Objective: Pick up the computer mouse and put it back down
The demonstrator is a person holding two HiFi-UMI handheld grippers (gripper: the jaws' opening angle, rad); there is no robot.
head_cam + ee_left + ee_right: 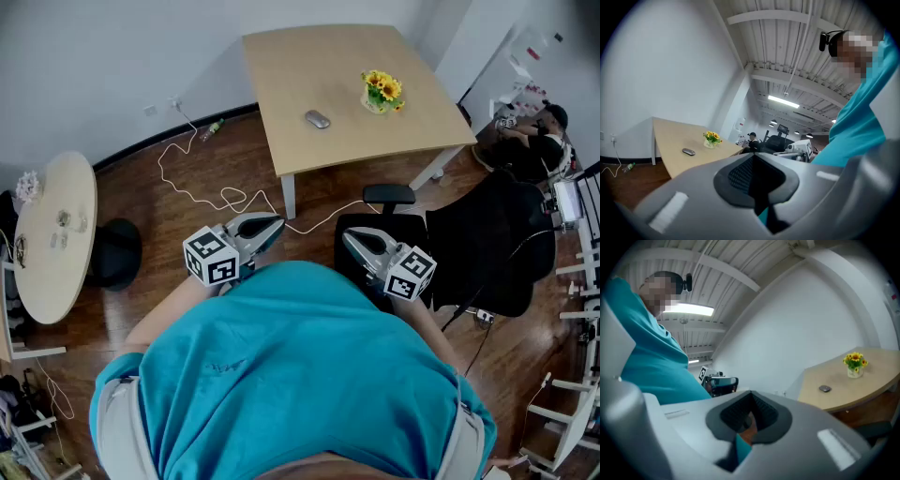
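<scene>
A grey computer mouse [317, 119] lies on the light wooden table [309, 66] across the room, left of a small pot of yellow flowers [382, 91]. Both grippers are held close to my chest, far short of the table. My left gripper [275, 224] is shut with nothing in it, and so is my right gripper [350, 235]. The left gripper view shows the left gripper [754, 158] with its jaws together and the mouse [688, 151] far off on the table. In the right gripper view the right gripper [751, 403] is shut and empty, with the mouse [825, 388] distant.
A black office chair [487, 244] stands between me and the table's right corner. A white cable [206, 192] snakes over the wood floor. A round side table [56, 234] and a black stool [117, 253] are at left. A person [539, 127] sits at far right.
</scene>
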